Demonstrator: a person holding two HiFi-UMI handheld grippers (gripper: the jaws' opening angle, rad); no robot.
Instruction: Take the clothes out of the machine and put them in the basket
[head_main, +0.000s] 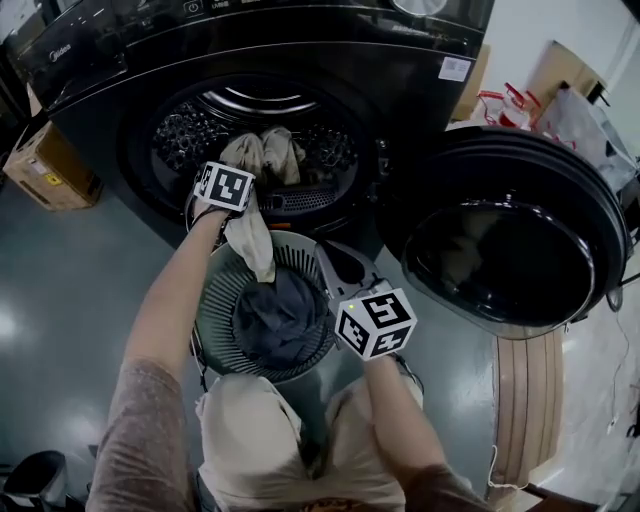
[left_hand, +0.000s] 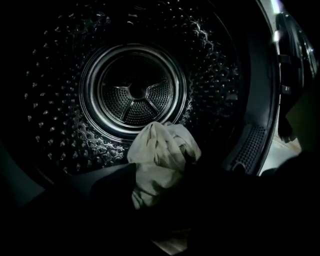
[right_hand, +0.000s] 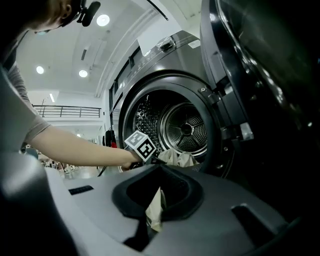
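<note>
Head view: left gripper (left_hand: 162, 169) reaches into the machine's drum (left_hand: 60, 100), jaws wide, with 1 beige garment (left_hand: 152, 142) lying between them. The basket (head_main: 212, 300), at 6 o'clock below the drum mouth, holds 1 dark garment (head_main: 280, 318); 1 beige cloth (head_main: 252, 240) drapes over its 12 o'clock rim. Right gripper (head_main: 365, 310) apparently clamps that rim at 4 o'clock. Door (head_main: 500, 250) stands open at 3 o'clock.

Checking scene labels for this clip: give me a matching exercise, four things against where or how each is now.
1. door
2. dark garment
3. cardboard box
4. beige clothes

a. in the drum
b. swung open
c. in the basket
d. on the floor, left of the machine

Pairs: 1-b, 2-c, 3-d, 4-a.
</note>
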